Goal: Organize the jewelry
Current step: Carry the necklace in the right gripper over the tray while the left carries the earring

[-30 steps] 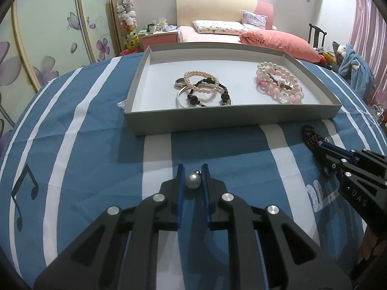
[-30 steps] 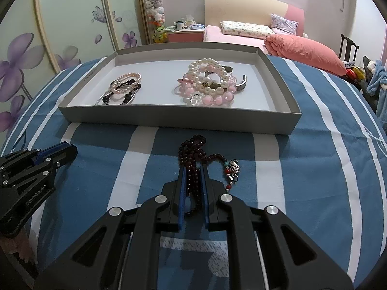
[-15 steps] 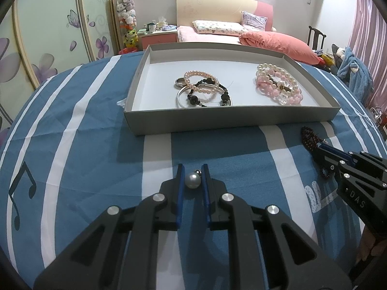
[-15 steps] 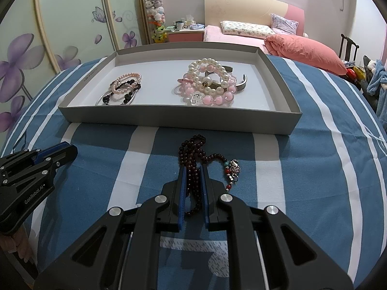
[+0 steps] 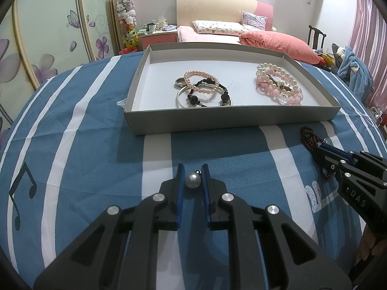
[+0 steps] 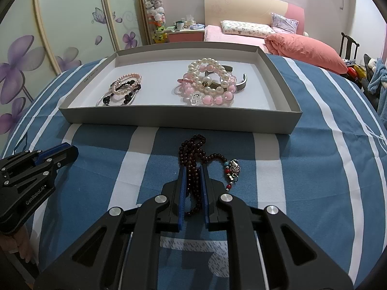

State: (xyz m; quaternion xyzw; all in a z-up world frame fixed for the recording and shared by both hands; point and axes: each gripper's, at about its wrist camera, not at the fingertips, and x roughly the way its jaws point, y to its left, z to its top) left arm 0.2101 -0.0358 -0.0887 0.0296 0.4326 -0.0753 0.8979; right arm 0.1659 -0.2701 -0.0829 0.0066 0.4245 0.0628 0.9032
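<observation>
A grey pearl bead sits pinched between the blue fingers of the left gripper, low over the blue striped cloth on the desk. The right gripper is clenched on a dark red bead string; its loop and silver charm lie on the cloth just ahead of the fingers. Beyond both stands a grey tray with a dark and pink bracelet pile and a pearl and pink one.

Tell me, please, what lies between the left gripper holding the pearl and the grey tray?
Only bare striped cloth: in the left wrist view, nothing lies between the left gripper, shut on the pearl, and the grey tray.
</observation>
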